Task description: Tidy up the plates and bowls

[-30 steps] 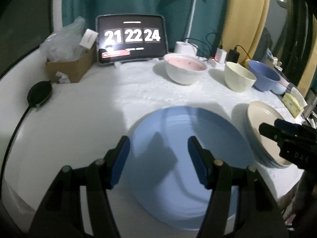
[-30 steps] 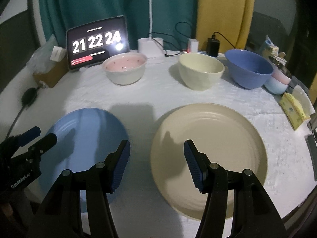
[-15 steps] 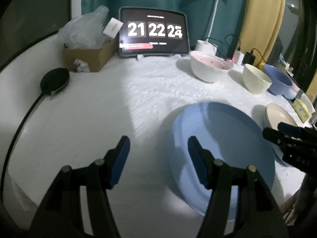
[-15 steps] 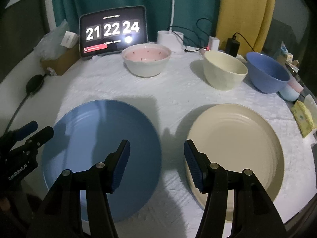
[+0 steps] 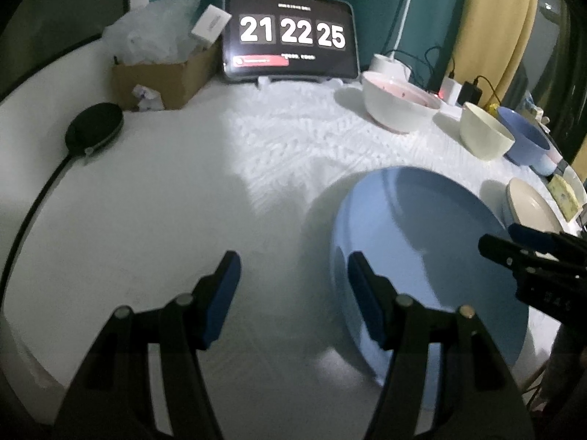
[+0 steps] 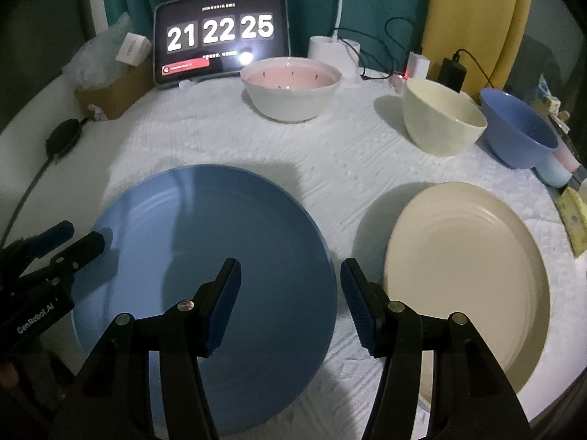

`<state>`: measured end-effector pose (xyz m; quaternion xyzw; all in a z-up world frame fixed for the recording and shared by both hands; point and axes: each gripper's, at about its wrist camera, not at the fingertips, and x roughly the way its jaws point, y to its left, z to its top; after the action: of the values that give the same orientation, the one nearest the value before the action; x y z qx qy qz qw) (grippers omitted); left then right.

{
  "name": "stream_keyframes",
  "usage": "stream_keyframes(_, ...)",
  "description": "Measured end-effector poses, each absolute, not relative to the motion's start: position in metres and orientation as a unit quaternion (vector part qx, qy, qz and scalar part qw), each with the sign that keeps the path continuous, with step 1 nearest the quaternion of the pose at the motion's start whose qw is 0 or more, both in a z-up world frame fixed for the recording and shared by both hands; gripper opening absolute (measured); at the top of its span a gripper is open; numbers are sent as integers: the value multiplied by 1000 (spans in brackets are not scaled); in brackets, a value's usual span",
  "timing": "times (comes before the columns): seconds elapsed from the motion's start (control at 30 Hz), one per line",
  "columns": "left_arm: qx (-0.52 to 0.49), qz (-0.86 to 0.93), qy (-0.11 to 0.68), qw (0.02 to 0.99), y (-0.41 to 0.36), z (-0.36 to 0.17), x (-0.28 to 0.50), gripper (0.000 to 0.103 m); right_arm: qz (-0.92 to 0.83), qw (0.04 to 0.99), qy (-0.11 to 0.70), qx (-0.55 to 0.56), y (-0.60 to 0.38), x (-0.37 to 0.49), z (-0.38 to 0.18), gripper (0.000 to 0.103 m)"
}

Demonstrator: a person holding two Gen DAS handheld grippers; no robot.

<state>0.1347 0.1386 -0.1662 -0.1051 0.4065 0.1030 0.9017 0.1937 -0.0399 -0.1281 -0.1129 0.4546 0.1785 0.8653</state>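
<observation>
Beyond the cream plate [image 6: 466,275] (right view): cups [image 6: 557,168].

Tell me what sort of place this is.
Probably a home room with a table set up for recording, not a kitchen. A white textured tablecloth carries the dishes, a tablet showing a flip clock stands by a white desk lamp, and teal and yellow curtains hang behind.

Dim throughout, with the far middle of the counter [image 5: 301,135] lit brightest from above at the back. Hard shadows beside the bowls and plates. Bright glare spot on the tablet screen [image 6: 245,57] in the right wrist view. Strong fisheye bending, black corners. Near edge of blue plate [image 5: 422,256] slightly smeared.
</observation>
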Motion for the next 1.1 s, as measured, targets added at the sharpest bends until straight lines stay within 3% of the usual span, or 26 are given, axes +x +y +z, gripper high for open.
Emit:
stream_keyframes(0.63, -66, 84, 415, 904, 122, -174, 144, 62, 183, 853, 478, -100, -38, 208, -145, 59)
stream_keyframes(0.97, -57, 53, 412, 908, 108, -173, 143, 51, 175, 857, 473, -107, -41, 205, -142, 32)
stream_keyframes(1.1, -61, 59, 412, 907, 111, -173, 142, 50, 176, 857, 472, -109, -41, 202, -144, 29)
